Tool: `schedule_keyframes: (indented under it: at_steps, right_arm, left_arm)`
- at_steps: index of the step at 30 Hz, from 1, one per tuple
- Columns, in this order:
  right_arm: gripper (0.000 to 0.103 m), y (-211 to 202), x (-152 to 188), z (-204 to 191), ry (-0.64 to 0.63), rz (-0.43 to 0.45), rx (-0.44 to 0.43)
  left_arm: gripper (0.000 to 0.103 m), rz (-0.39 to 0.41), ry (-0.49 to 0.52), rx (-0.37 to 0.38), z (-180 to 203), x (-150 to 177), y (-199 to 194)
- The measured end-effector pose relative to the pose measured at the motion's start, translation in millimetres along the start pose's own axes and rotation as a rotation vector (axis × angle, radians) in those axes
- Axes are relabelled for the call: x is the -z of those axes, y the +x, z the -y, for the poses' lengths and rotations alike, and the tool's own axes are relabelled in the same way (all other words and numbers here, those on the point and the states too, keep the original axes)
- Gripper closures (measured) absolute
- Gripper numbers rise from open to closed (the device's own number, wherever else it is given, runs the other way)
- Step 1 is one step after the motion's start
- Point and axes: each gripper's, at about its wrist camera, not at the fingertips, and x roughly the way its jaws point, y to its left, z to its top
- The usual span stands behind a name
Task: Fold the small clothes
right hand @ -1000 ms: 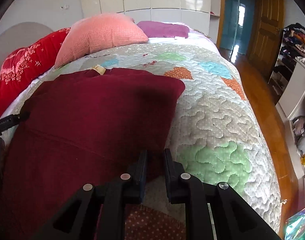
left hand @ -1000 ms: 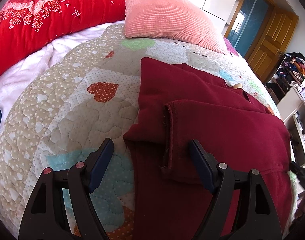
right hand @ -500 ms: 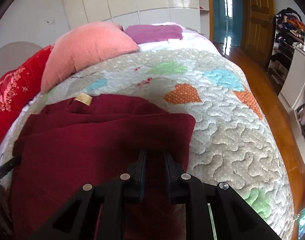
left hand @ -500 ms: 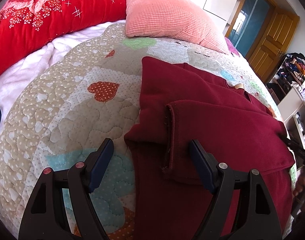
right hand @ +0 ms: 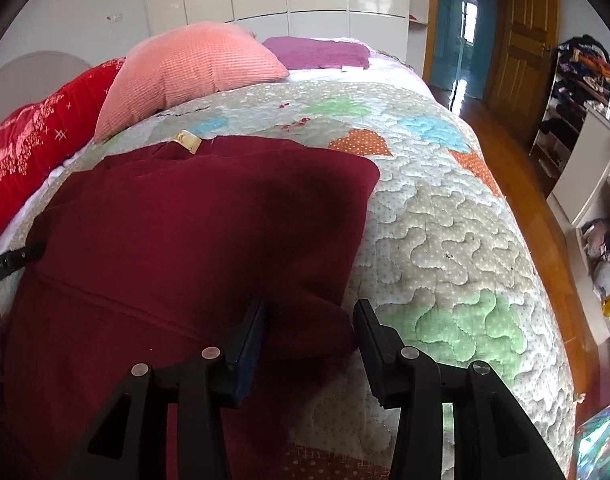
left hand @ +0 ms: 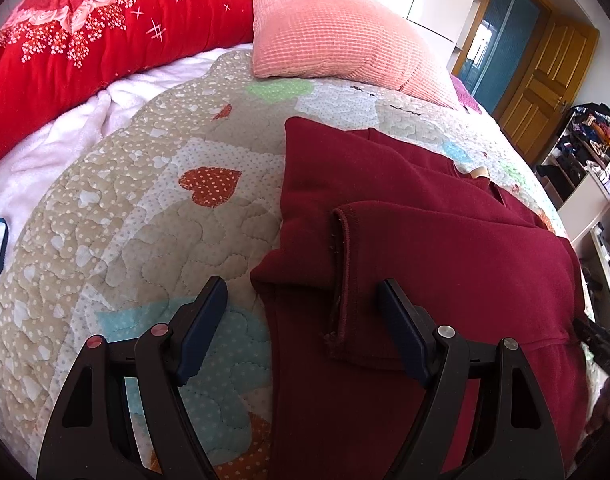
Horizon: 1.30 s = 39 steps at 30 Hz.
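A dark red sweatshirt (left hand: 445, 264) lies on the quilted bedspread (left hand: 153, 216), one sleeve folded across it with the cuff (left hand: 343, 276) pointing toward me. My left gripper (left hand: 301, 320) hovers open just above it, the cuff and the garment's left edge between its wide-spread fingers. In the right wrist view the sweatshirt (right hand: 193, 232) has its right side folded in. My right gripper (right hand: 309, 332) straddles a bunched fold at the near right edge. Its jaws are opening, and the fabric sits loosely between the pads. A tan neck label (right hand: 187, 141) shows at the far edge.
A pink pillow (left hand: 337, 36) and a red floral blanket (left hand: 89, 36) lie at the head of the bed, with a purple cloth (right hand: 317, 52) behind. The bed's right edge drops to a wooden floor (right hand: 545, 216). Shelves of clutter (right hand: 585, 92) and a wooden door (right hand: 521, 32) stand beyond.
My right gripper was shut, moved in over the sweatshirt, then drew back, and its jaws have parted around the fold. The garment's right side now lies folded inward. The left gripper has stayed put.
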Motion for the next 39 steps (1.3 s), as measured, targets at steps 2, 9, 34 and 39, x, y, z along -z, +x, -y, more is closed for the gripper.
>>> schedule_keyframes:
  at_steps: [2, 9, 34, 39]
  right_arm:
    - [0.061, -13.7, 0.4, -3.7, -0.004, 0.026, -0.004]
    - [0.059, -51.6, 22.1, -9.0, -0.006, 0.052, -0.075]
    - [0.056, -48.8, 35.0, -55.6, 0.007, 0.029, -0.233]
    - [0.056, -43.9, 36.7, -48.0, 0.019, 0.034, -0.239]
  left_arm:
    - [0.025, 0.012, 0.002, -0.007, -0.3, 0.5, -5.4]
    - [0.025, 0.038, 0.012, 0.01, 5.4, 10.9, -31.6]
    - [0.036, 0.015, -0.096, 0.102, -0.6, -8.3, -17.7]
    - [0.087, -0.038, 0.022, 0.072, 25.5, -4.5, -3.1]
